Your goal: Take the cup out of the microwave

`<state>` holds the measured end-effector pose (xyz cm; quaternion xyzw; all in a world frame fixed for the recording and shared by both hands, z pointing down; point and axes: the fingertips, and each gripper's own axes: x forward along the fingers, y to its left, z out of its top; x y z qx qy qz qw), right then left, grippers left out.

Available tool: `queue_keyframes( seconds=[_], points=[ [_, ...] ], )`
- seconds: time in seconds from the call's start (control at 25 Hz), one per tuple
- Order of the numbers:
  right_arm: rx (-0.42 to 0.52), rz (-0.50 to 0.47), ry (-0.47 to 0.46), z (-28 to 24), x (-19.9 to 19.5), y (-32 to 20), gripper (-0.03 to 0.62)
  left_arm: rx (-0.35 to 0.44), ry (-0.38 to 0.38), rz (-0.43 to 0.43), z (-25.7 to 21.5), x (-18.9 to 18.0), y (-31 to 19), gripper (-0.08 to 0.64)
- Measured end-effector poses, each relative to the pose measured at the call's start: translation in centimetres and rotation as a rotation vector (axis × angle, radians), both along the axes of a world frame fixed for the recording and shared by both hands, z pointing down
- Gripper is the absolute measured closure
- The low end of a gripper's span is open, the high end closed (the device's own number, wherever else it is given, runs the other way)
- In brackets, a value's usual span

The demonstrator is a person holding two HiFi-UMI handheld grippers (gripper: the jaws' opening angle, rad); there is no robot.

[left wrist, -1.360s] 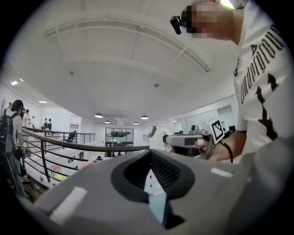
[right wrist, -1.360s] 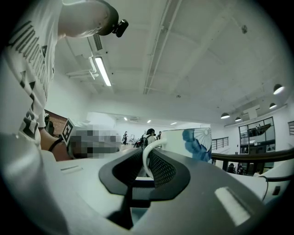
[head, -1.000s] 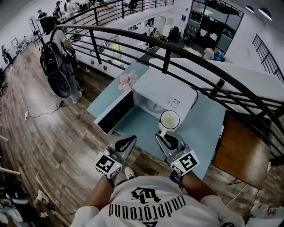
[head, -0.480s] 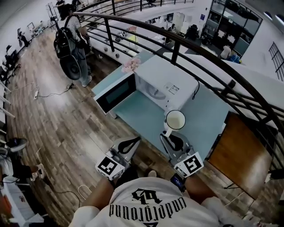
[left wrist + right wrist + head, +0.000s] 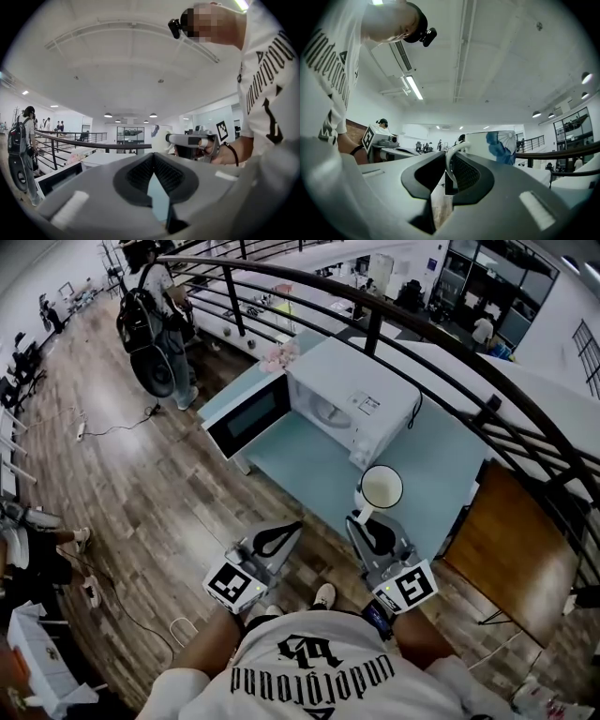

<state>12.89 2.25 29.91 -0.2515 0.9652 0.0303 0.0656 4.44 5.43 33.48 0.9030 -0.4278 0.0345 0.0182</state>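
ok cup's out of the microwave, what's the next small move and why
Probably lower the cup onto the blue table in front of the microwave: the right hand-held gripper holds it by the handle alone, in the air above the table.

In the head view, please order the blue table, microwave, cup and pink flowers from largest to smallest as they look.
1. blue table
2. microwave
3. cup, in the right gripper
4. pink flowers, only slightly smaller; the cup is nearer the camera, so unsure.

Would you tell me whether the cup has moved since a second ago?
Yes. The cup, held by the right tool, has drawn away from the microwave front, toward the person.
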Motion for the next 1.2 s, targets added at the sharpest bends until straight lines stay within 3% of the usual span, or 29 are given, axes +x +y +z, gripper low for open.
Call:
queue_keyframes(
  seconds=[0.28, 0.4, 0.6, 0.84, 1.04, 1.2],
  points=[
    [0.01, 0.046, -0.007, -1.4, -1.9, 4.4, 0.541, 0.042, -0.002, 0.028, -1.4, -3.2, 4.7, 0.511],
    [0.02, 0.064, -0.003, -1.7, -3.1, 6.6, 0.541, 0.021, 0.009, 0.034, -1.7, -4.9, 7.2, 0.509],
    [0.024, 0.093, -0.003, -1.9, -5.0, 10.5, 0.541, 0.092, -0.028, 0.054, -1.3, -8.2, 10.6, 0.509],
    [0.029, 0.124, 0.005, -2.2, -7.3, 15.4, 0.541, 0.111, -0.026, 0.095, -1.9, -10.8, 14.8, 0.509],
    [0.018, 0.134, 0.013, -1.6, -8.8, 18.6, 0.541, 0.111, -0.023, 0.111, -2.1, -12.7, 17.5, 0.509],
    [0.015, 0.132, 0.031, -1.1, -9.7, 20.4, 0.541, 0.058, 0.019, 0.108, -2.6, -13.3, 18.9, 0.509]
  ],
)
